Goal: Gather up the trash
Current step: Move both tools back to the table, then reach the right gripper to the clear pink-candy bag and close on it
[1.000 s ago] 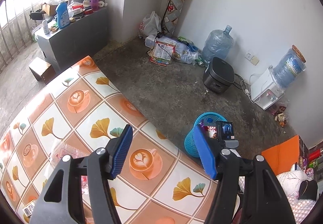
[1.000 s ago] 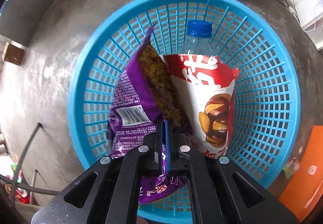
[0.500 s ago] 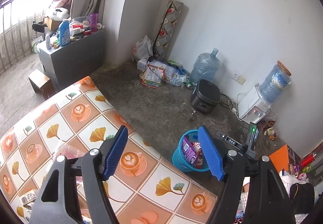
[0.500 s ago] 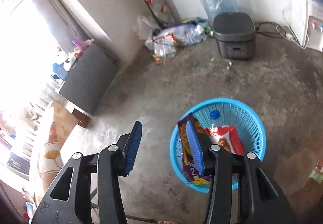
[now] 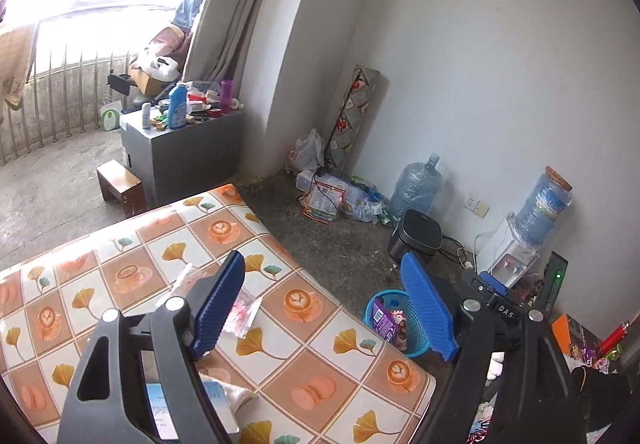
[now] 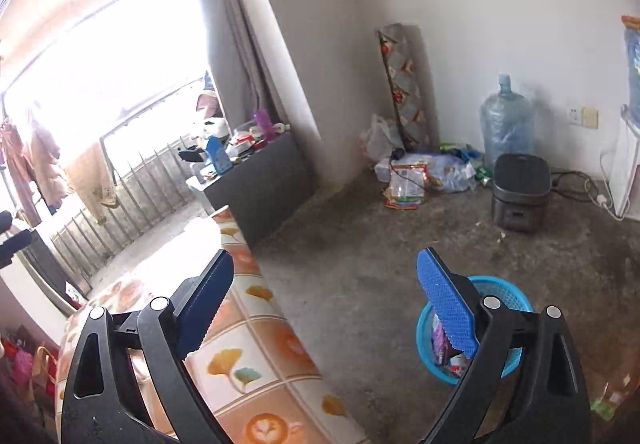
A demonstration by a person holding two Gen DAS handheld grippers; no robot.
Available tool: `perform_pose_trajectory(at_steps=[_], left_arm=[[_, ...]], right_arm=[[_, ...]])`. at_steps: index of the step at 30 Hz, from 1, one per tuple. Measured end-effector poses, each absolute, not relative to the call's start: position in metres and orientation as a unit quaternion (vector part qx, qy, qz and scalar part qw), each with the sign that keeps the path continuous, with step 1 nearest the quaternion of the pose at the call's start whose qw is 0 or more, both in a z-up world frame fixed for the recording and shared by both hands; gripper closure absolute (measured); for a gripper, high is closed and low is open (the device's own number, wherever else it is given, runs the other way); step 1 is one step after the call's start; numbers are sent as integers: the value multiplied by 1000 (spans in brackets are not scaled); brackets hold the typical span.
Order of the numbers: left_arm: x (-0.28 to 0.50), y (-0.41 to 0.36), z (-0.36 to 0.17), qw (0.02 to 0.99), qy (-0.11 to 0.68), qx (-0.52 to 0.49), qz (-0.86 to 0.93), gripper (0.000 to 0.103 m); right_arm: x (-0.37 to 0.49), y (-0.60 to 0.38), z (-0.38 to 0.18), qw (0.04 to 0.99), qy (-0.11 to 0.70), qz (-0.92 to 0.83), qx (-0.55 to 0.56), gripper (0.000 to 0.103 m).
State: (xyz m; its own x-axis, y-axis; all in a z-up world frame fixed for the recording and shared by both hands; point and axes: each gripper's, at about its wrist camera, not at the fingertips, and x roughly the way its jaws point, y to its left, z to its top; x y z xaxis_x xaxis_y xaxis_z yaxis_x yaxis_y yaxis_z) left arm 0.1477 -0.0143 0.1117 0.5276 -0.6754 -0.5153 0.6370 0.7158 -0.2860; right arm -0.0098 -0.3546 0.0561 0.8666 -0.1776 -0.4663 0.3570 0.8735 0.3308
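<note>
**Drop made, next wrapper to be fetched from the table**

The step in hand is judged to be the return from the bin to the table. The right gripper is seen with its jaws wide apart and nothing between them; they have just been opening, and the purple snack bag is left in the blue basket, at about 4 o'clock in the right wrist view. The left gripper is likewise held apart and empty, its jaws having just been opening a little further, above the table.

Trash is still to be collected: a clear crinkled wrapper lies on the patterned cloth just beside the left blue pad, at about 7 o'clock of the left view, and a flat printed packet lies lower, at about 7 o'clock near the frame edge, partly hidden by the gripper body.

The next move is judged to call for a gripper to be lowered over the clear wrapper and closed on a raised fold, since thin film lies flat and may slip.

The basket stands on the floor beside the table edge, at about 4 o'clock in the left view, with a red bag also inside.
</note>
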Motion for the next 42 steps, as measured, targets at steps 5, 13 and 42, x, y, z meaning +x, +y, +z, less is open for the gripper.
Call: perform_pose_trajectory(at_steps=[5,13,42], left_arm=[[139,39,101,887,316,-65,-332,24],[130,120,76,903,333,-99,-252,24],[179,180,-17,881,412,-132,-193,30]], right_arm=[[4,-314,68,946,237,-75,210,14],[44,-253,57,924,306,33,227,14],[87,-192,0,829,451,121,308,35]])
